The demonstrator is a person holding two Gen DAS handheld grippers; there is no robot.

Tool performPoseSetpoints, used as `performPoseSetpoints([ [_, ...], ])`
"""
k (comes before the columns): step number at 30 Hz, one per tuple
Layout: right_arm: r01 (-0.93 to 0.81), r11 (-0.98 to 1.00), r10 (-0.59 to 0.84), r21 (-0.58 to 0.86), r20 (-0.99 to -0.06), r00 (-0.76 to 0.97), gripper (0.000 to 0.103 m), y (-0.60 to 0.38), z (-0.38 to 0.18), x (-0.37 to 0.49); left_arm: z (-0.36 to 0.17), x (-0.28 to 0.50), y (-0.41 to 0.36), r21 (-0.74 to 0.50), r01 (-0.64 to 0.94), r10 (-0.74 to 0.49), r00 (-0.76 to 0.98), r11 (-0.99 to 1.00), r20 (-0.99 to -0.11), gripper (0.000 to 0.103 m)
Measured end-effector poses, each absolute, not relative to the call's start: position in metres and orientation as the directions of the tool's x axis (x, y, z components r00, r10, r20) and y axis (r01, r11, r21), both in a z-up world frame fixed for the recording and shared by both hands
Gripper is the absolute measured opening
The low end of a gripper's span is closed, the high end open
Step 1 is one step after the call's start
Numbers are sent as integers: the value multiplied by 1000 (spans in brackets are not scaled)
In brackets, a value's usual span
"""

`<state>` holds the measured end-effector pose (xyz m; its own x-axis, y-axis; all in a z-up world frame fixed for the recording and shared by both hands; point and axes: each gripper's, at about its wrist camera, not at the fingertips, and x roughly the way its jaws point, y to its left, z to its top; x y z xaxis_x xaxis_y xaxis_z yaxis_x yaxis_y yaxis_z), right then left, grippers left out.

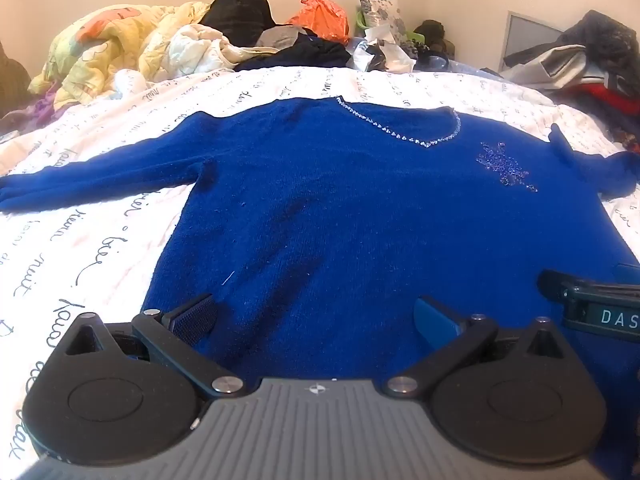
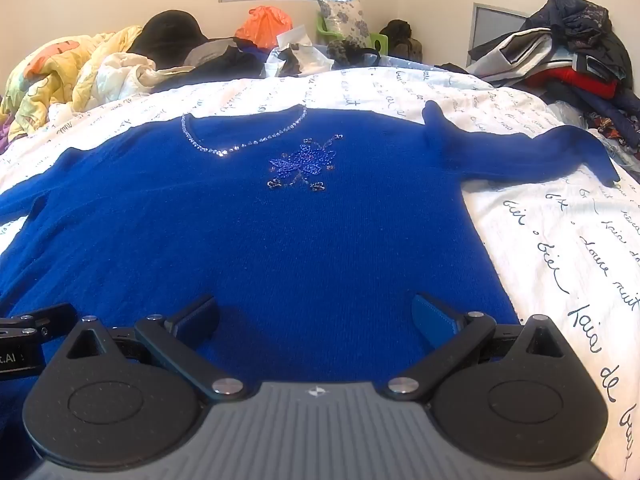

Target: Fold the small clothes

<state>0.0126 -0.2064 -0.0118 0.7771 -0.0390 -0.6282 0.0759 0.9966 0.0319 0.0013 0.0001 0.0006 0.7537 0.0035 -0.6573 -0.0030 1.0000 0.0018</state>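
Left wrist view shows the blue sweater [image 1: 340, 208] spread flat on the script-printed bedsheet [image 1: 92, 240], its left sleeve [image 1: 88, 184] stretched out. Right wrist view alone shows the other sleeve [image 2: 528, 152]. Left gripper [image 1: 316, 316] and right gripper [image 2: 316, 314] hover spread wide, pinching nothing.

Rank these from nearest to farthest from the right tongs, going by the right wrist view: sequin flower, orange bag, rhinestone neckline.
From the right tongs, open over the sweater hem:
1. Sequin flower, mid-chest, straight ahead.
2. Rhinestone neckline, just beyond, slightly left.
3. Orange bag, far back by the wall.
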Motion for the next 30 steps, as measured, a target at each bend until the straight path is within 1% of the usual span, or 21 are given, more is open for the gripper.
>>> performPoseSetpoints([
  [8,77,996,-37,36,-630,776,103,-207,-12,13,5,-5,9,-12,0,-8,760,1000,-650,103],
  [12,76,996,-35,38,-629,776,103,-207,-12,12,0,-4,-1,13,-7,14,765,1000,-644,103],
  [30,76,996,-36,37,-629,777,103,-207,-13,13,0,-3,0,7,-10,12,766,1000,-643,103],
])
